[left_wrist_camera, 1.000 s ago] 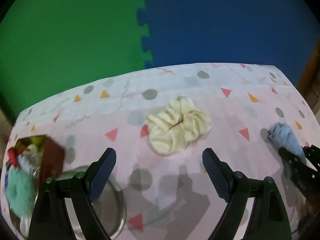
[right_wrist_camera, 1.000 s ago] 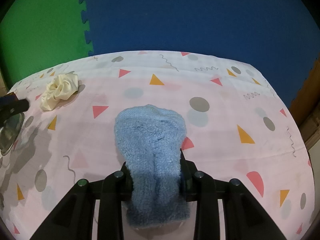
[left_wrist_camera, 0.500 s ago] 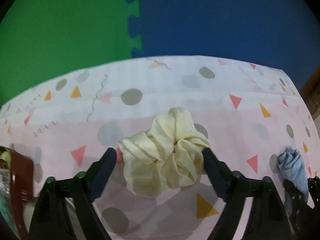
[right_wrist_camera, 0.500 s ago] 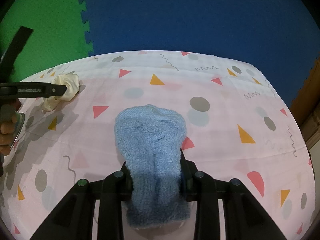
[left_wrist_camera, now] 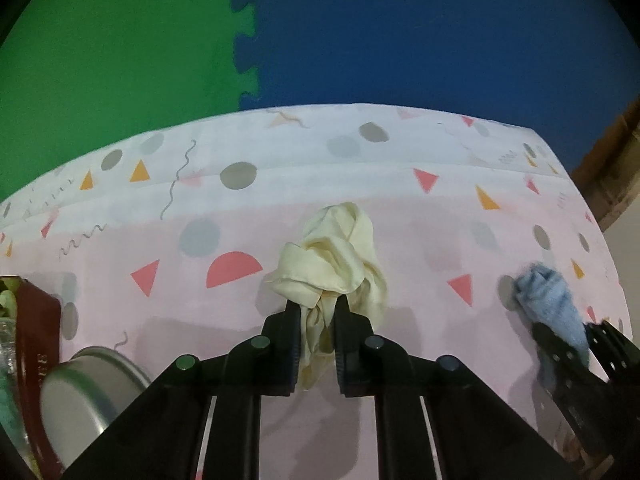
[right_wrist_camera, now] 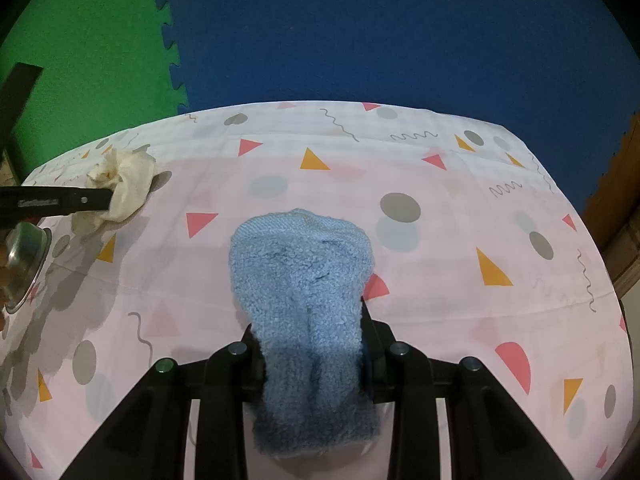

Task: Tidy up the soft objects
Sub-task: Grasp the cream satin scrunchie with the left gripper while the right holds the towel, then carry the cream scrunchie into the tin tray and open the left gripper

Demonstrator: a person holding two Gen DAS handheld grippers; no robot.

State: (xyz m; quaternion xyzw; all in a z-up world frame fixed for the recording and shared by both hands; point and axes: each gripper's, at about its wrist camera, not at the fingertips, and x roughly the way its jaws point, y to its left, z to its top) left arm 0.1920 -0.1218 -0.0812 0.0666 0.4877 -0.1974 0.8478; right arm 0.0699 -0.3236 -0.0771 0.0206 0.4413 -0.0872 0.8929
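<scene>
A cream satin scrunchie [left_wrist_camera: 334,264] lies bunched on the pink patterned tablecloth [left_wrist_camera: 400,208], and my left gripper [left_wrist_camera: 317,308] is shut on its near folds. In the right wrist view the same scrunchie [right_wrist_camera: 128,180] shows at the far left with the left gripper's black finger [right_wrist_camera: 60,202] against it. My right gripper [right_wrist_camera: 310,320] is shut on a fluffy light-blue sock [right_wrist_camera: 300,276], which droops over and below its jaws. From the left wrist view that blue sock [left_wrist_camera: 548,300] and the right gripper [left_wrist_camera: 568,344] sit at the right edge.
A dark red box [left_wrist_camera: 32,332] holding several soft items stands at the left edge, with a round metal bowl [left_wrist_camera: 80,384] beside it; the bowl [right_wrist_camera: 24,260] also shows in the right wrist view. Green and blue foam mats [left_wrist_camera: 248,40] lie beyond the table's far edge.
My left gripper moved forward and down onto the cream scrunchie, then shut on it, squeezing it into a narrow bunch. The right gripper and the blue sock stayed still.
</scene>
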